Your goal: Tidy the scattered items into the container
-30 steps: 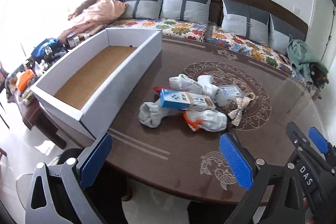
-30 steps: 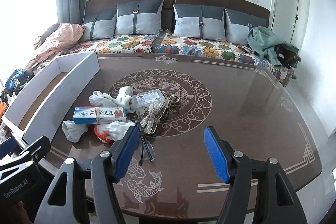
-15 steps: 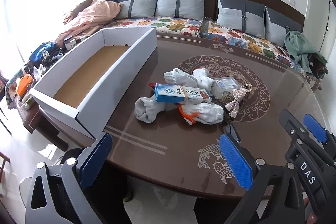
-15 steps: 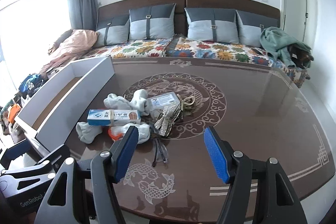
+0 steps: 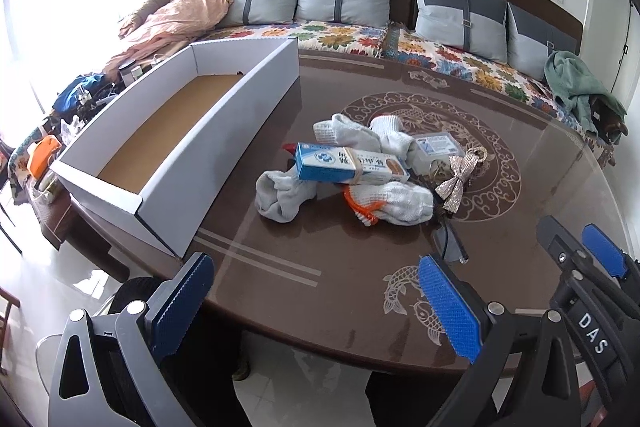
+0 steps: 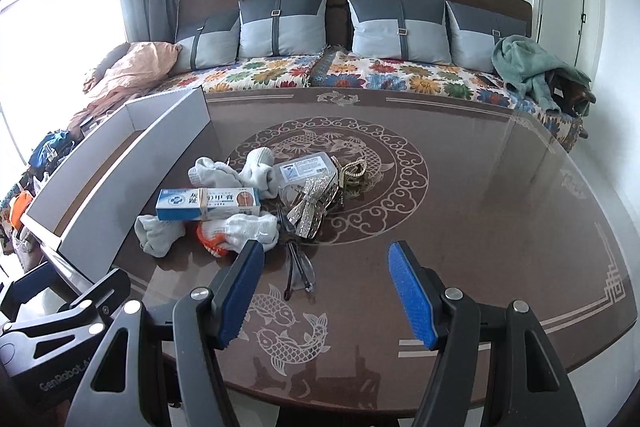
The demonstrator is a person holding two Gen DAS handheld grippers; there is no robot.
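A long white cardboard box (image 5: 224,131) (image 6: 132,155) with a brown floor stands empty on the table's left side. To its right lies a pile: a blue-and-white carton (image 5: 348,167) (image 6: 208,203), white socks (image 5: 348,135) (image 6: 236,173), an orange-cuffed glove (image 5: 392,205) (image 6: 244,231), a clear plastic case (image 5: 438,147) (image 6: 306,169), a glittery bow (image 5: 456,179) (image 6: 310,207) and dark spectacles (image 5: 450,239) (image 6: 298,267). My left gripper (image 5: 316,297) hangs open over the near table edge. My right gripper (image 6: 326,287) is open too, just short of the spectacles, holding nothing.
The brown patterned table (image 6: 460,227) has bare surface on its right half. Behind it runs a sofa with a floral cover (image 6: 360,73) and grey cushions. A cluttered low stand (image 5: 48,147) sits left of the box. The right gripper's body (image 5: 588,291) shows in the left wrist view.
Both grippers have edged forward and lower toward the pile, so the items look larger. Nothing on the table has shifted and both stay open.
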